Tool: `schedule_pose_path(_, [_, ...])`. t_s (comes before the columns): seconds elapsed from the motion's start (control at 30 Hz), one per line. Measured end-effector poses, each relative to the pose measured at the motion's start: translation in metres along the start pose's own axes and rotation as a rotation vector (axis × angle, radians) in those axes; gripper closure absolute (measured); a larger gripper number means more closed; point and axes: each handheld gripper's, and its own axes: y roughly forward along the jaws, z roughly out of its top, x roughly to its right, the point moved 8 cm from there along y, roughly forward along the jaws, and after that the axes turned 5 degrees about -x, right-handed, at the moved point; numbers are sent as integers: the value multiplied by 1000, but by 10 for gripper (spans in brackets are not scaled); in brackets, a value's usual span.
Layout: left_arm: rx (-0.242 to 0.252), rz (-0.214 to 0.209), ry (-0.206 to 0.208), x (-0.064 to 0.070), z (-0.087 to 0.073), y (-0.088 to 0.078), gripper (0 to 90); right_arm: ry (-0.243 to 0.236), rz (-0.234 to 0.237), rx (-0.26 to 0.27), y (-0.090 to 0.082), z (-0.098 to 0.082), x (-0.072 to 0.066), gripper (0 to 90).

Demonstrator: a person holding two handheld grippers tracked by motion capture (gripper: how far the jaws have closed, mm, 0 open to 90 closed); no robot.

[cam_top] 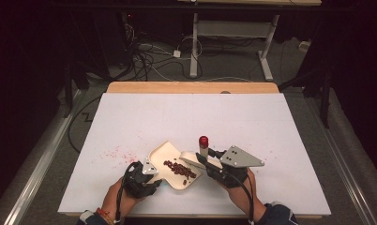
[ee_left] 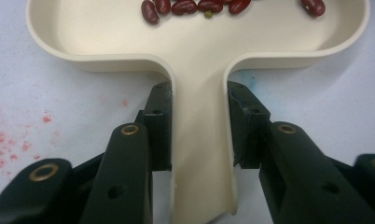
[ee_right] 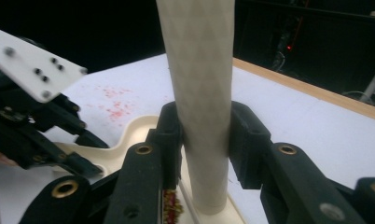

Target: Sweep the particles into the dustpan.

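Near the middle of the white bench's [cam_top: 130, 112] front edge, the left gripper [ee_left: 197, 126] pinches the flat handle of a cream dustpan [ee_left: 199, 56] between its fingers [ee_left: 158, 126], the pan lying flat with dark red beans [cam_top: 179, 168] scattered inside. The right gripper [ee_right: 205, 140] has its fingers [ee_right: 169, 135] clamped on the pale handle of a small brush [ee_right: 202, 93], red-capped in the high view, held at the pan's right side. Red specks [cam_top: 112, 152] dot the bench toward its left edge. No readable writing.
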Motion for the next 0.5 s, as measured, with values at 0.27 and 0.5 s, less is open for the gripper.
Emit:
schedule_pose_path(0.27, [2,-13,-5,-1,-1,1,631,-14,63,22,-2,4,-12,700])
schedule_pose_path(0.5, [1,-15,0,-1,-1,1,631,-13,65,31,-4,7,-5,700])
